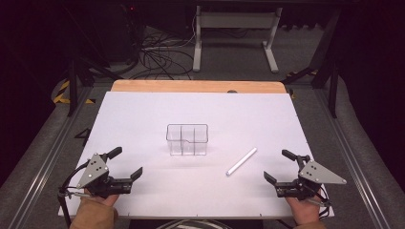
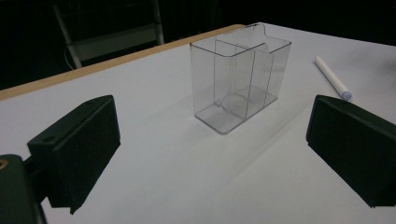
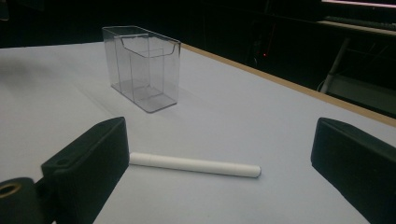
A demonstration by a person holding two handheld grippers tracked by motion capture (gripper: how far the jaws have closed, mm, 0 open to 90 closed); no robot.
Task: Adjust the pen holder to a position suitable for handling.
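Left tongs (image 1: 128,162) and right tongs (image 1: 277,165) are resting at the worktop's (image 1: 143,109) near corners, jaws standing apart and gripping nothing. A white marker (image 1: 241,161) is lying flat near the right tongs, beside the clear divided organizer (image 1: 187,140) standing mid-worktop

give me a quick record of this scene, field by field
surface: white table
container: clear plastic box with dividers, upright, mid-table, empty
loose item: white marker, lying flat to the right of the box, apart from it
left tool: open, holds nothing, near the front left edge
right tool: open, holds nothing, near the front right edge, marker just ahead of it
contact: neither tool touches box or marker
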